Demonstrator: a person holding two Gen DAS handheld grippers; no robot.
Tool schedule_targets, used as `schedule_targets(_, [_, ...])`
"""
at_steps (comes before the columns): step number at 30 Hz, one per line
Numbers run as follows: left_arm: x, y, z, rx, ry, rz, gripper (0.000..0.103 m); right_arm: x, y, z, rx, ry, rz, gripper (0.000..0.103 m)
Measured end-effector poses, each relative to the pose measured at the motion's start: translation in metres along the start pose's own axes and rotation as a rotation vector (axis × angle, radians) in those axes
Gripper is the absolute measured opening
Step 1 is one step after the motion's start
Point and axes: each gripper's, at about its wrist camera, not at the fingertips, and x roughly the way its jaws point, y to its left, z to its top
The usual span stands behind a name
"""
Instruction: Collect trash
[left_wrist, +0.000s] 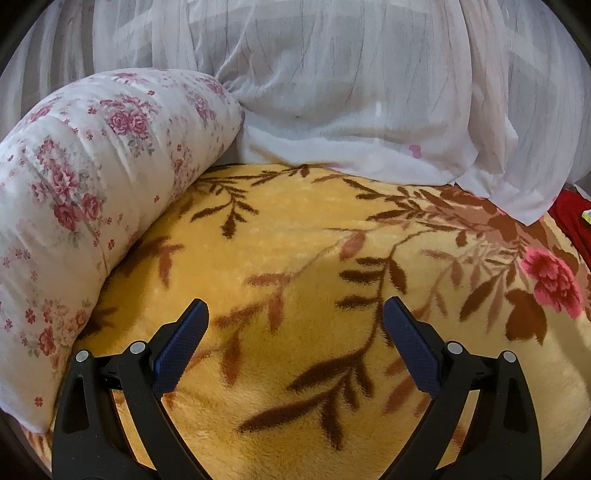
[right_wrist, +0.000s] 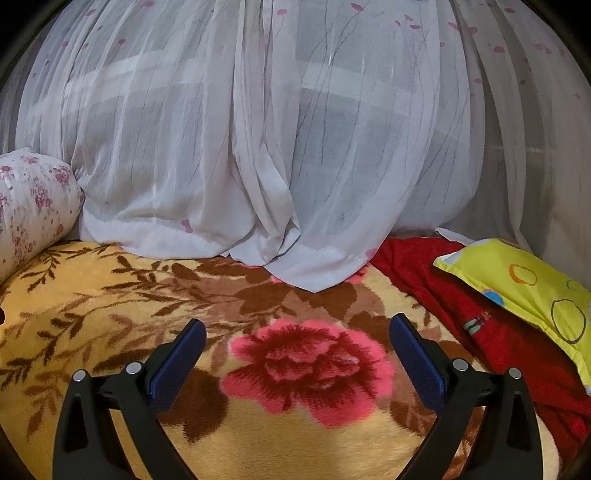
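Note:
No trash shows in either view. My left gripper (left_wrist: 295, 314) hangs open over a yellow plush blanket (left_wrist: 280, 229) with brown leaf print, nothing between its blue-padded fingers. My right gripper (right_wrist: 297, 332) is also open and holds nothing. It hovers above the same blanket (right_wrist: 92, 295), right over a big pink flower (right_wrist: 310, 369) in the pattern.
A white floral bolster pillow (left_wrist: 85, 177) lies along the left edge, its end also visible at the far left (right_wrist: 33, 199). Sheer white curtains (left_wrist: 351, 92) (right_wrist: 277, 147) drape onto the blanket at the back. At right lie a red cloth (right_wrist: 461, 306) and a yellow pillow (right_wrist: 528, 288).

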Motion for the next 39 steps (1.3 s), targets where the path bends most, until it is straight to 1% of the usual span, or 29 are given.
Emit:
schedule_targets(23, [0.0007,0.0002,-0.0012,0.002,0.004,-0.003,0.093,0.0003,-0.001,-0.0008,0.007,0.002,0.002,0.098])
schedule_targets(39, [-0.0021,0.0004,-0.0003,0.011,-0.01,-0.003,0.093,-0.0003,-0.0011,-0.0011,0.007,-0.001,-0.001,0.098])
